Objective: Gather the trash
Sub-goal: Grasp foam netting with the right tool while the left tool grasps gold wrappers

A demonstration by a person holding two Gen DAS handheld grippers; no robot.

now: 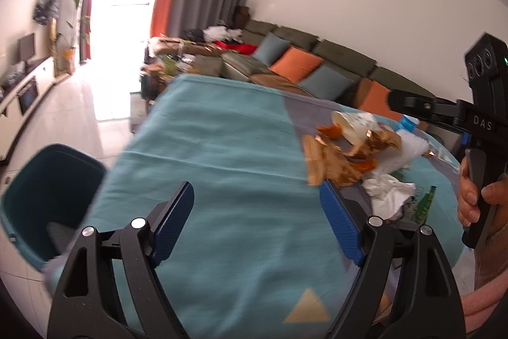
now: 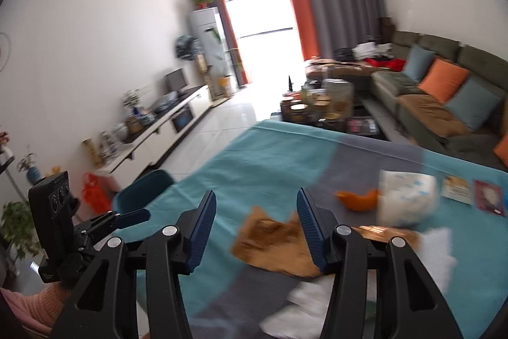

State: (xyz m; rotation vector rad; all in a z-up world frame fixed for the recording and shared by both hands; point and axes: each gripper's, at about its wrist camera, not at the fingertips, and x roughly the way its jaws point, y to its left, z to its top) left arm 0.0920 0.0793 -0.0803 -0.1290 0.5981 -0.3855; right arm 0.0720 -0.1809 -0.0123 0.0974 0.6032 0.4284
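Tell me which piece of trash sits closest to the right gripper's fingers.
The brown paper wrapper, lying flat just ahead of the open right gripper; the orange peel and white cup lie farther back.

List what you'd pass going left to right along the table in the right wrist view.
Left gripper → brown paper wrapper → orange peel → white tissue pack → small snack packet → dark red packet.

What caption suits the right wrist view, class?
Open right gripper above brown paper scrap on the teal tablecloth, orange peel nearby.
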